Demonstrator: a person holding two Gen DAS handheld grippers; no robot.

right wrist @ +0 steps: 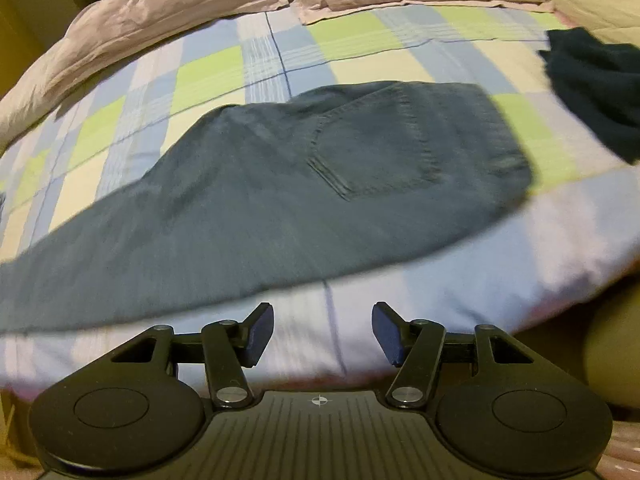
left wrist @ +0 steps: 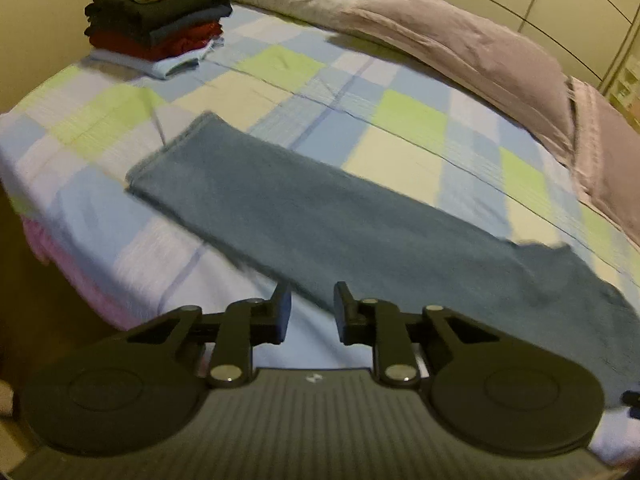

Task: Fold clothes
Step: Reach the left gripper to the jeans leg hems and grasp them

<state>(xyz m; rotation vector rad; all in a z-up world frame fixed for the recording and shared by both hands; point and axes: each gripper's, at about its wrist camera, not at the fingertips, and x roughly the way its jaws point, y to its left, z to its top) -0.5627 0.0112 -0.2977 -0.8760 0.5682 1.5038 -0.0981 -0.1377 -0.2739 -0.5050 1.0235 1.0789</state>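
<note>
A pair of grey-blue jeans (left wrist: 304,216) lies flat on the checked bedspread (left wrist: 248,92), folded lengthwise, legs running to the far left. In the right wrist view the jeans (right wrist: 280,200) show the seat and a back pocket (right wrist: 360,156) at the right end. My left gripper (left wrist: 313,312) is open and empty, just above the jeans' near edge. My right gripper (right wrist: 322,330) is open and empty, over the bedspread (right wrist: 400,304) just short of the jeans' near edge.
A stack of folded clothes (left wrist: 160,12) stands at the far left corner of the bed. Mauve pillows (left wrist: 460,48) line the head of the bed. A dark crumpled garment (right wrist: 596,92) lies at the right. The bed's near edge drops off below both grippers.
</note>
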